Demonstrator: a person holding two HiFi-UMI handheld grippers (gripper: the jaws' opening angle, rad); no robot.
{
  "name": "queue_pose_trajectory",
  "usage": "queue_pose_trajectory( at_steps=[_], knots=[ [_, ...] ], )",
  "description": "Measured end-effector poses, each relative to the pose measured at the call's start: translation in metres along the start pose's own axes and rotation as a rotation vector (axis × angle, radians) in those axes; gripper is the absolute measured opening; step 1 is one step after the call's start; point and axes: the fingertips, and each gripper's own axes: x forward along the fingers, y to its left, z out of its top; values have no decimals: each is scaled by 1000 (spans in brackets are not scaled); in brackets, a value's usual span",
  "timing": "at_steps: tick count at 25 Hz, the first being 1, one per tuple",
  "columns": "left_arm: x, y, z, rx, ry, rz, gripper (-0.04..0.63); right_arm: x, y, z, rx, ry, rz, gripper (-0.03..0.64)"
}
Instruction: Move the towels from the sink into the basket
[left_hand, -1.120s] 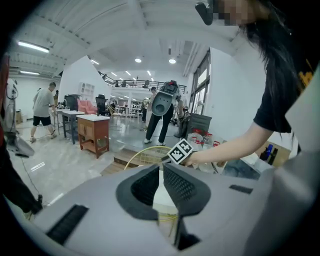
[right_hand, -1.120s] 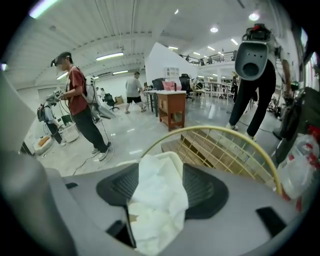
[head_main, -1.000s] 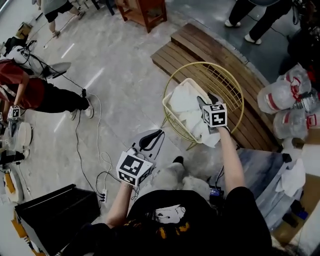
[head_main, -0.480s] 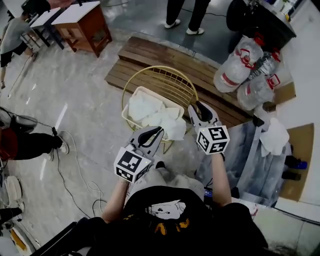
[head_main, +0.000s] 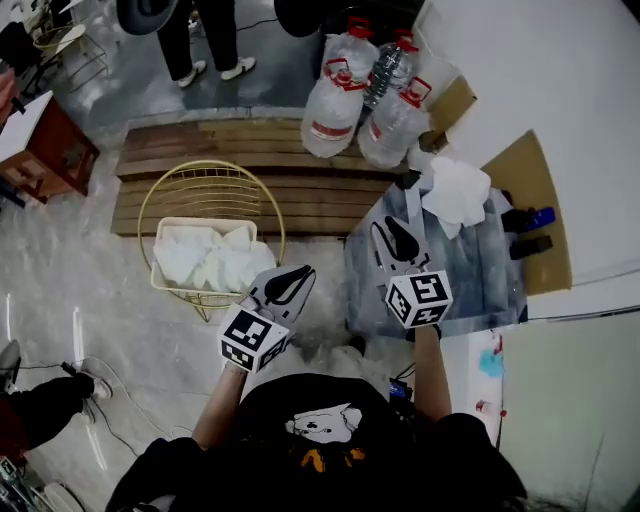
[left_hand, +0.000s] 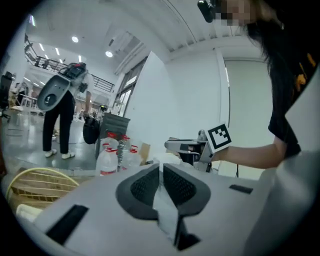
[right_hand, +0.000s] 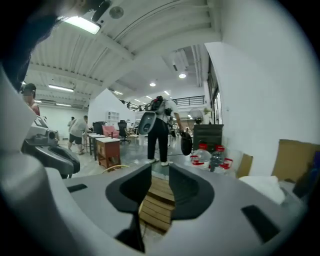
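**Head view, looking steeply down.** The towels (head_main: 215, 262) in the basket (head_main: 205, 221) are white, soft and crumpled. They are heaped in loose folds that fill the white rectangular basket up to its rim. The basket sits inside a round yellow wire frame (head_main: 150, 200) on the pale floor, just in front of a slatted wooden bench (head_main: 300, 190). Large water bottles (head_main: 330, 105) with red caps stand beyond the bench.

**To your right.** A lone towel (head_main: 455, 192), also white and rumpled, lies bunched at the far end of the grey sink (head_main: 475, 275). Its folds are gathered into one irregular mound, and it is well apart from the basket.

**Your left gripper** (head_main: 300, 274) hangs over the floor between the basket and the sink. You have its jaws drawn together to a thin slit, and nothing is caught in them.

**Your right gripper** (head_main: 388, 228) is held above the near left part of the sink, and its jaws point toward the lone towel without touching it. The right gripper view shows the jaws standing narrowly apart and empty. Only the slats of the wooden bench show through the gap.

**Summary of positions.** You hold no towel in either gripper. The heap rests in the basket and the lone towel rests at the sink.
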Motion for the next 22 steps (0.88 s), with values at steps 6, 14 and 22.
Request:
queue_pose_trajectory(
  at_steps=[6, 14, 22],
  knots=[
    [75, -64, 4, 40, 29, -101, 29, -62, -109, -31, 11, 25, -136, 118],
    [171, -127, 14, 45, 44, -72, 29, -94, -236, -77, -29, 98, -141, 188],
    [236, -160, 21, 27, 61, -16, 29, -61, -343, -127, -51, 188, -197, 314]
  ],
)
